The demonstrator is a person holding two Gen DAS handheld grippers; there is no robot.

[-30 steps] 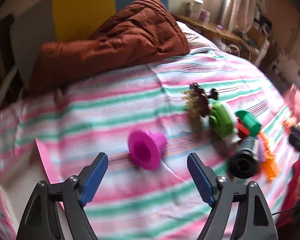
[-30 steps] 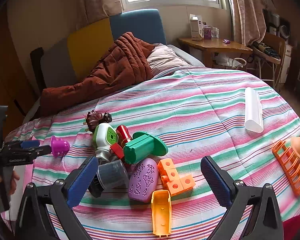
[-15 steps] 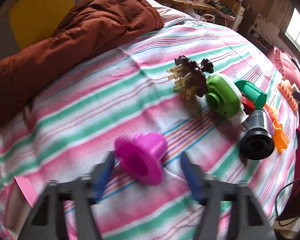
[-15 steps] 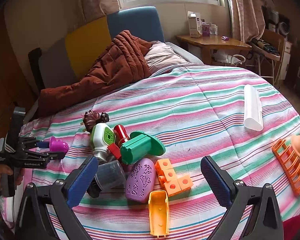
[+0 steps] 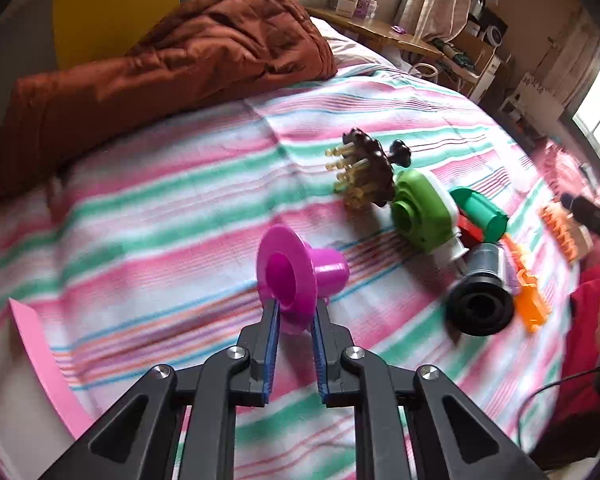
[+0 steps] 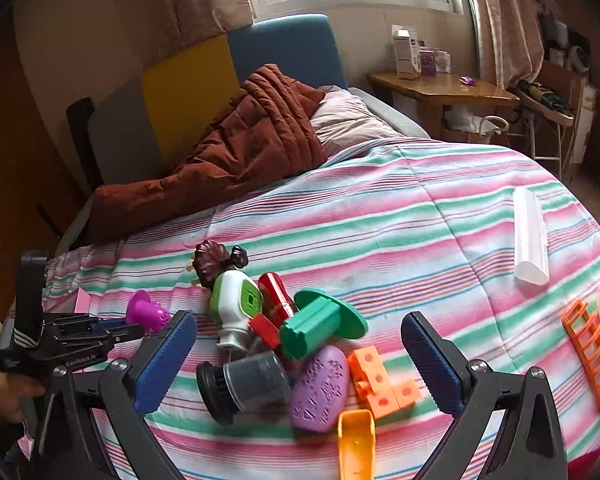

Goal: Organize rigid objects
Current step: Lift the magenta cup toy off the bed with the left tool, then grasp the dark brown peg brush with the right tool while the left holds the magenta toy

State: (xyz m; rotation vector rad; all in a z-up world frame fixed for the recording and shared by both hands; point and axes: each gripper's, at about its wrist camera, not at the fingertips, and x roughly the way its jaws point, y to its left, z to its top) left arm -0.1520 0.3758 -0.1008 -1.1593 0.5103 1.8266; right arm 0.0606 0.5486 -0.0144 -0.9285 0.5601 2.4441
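Left gripper [image 5: 294, 314] had just been closing, and its blue pads [image 5: 271, 320] were pinched on the flange of the magenta cup [image 5: 300, 272]; cup lay on its side on the striped bed cover [image 5: 160, 216], stem pointing away and right of the jaws. Looked like a fresh grip, cup not clearly lifted off the cover

Right gripper [image 6: 298, 354] stood wide open with nothing in it, hovering over the toy pile: black jar [image 6: 246, 386] by its left pad, purple oval [image 6: 320, 388] and orange blocks [image 6: 380, 380] between the pads, yellow scoop [image 6: 356, 448] nearest the camera, green stamp [image 6: 320, 326], red piece [image 6: 276, 300], green-white toy [image 6: 238, 304] and brown brush [image 6: 214, 260] further ahead. White tube [image 6: 530, 236] and orange rack [image 6: 592, 354] sat well off to its right

Pink-edged box [image 5: 40, 344] was low left of the left gripper; contents not visible, so probably the drop spot but can't confirm

Judgement: early. One piece in hand, nothing visibly sorted, whole pile untouched. Left: carry the cup over, then clear the pile and the two outliers
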